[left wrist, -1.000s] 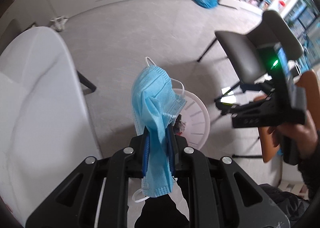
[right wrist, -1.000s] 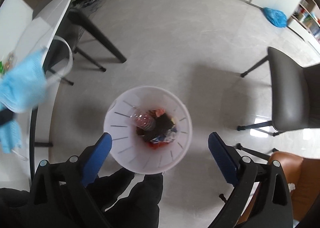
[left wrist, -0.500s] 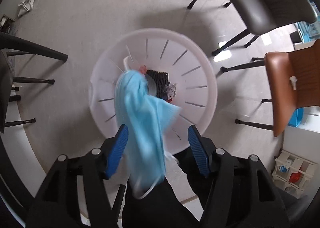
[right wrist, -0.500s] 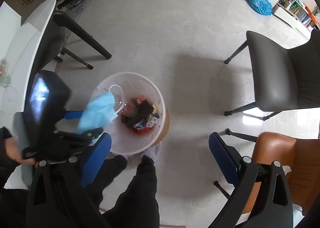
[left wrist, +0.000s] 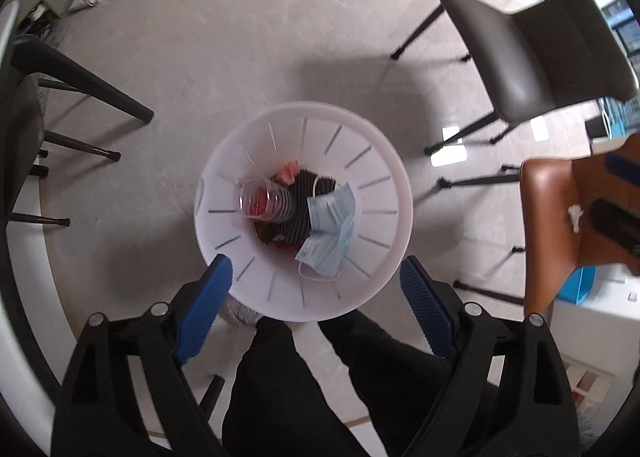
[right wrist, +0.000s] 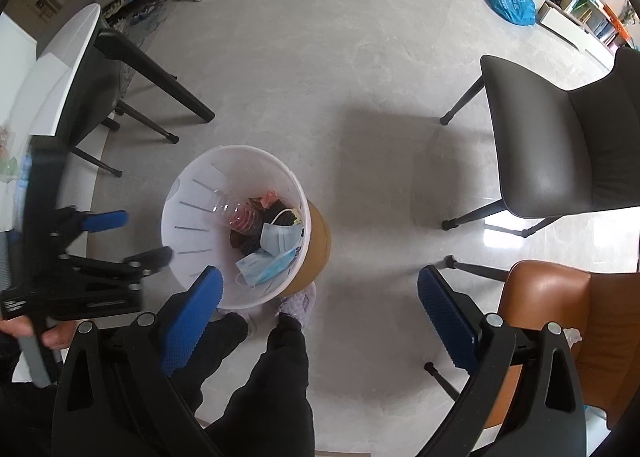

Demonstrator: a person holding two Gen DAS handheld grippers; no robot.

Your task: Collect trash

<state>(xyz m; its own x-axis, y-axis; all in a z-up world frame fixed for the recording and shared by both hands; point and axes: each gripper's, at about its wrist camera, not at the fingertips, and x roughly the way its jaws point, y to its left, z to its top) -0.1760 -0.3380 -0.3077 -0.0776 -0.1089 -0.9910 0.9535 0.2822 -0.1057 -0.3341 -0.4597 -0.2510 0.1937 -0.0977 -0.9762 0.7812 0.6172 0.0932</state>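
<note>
**Mask in the bin, both tongs empty**

Left gripper is hanging spread wide over the white slotted bin, nothing in it. The crumpled blue mask is lying inside by the bin's right wall, next to a ribbed clear cup. Right gripper is gaping empty too, probably waiting for more trash.

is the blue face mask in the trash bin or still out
In. The blue face mask lies crumpled on the other trash inside the white bin, and the left gripper above it is open and empty.
</note>
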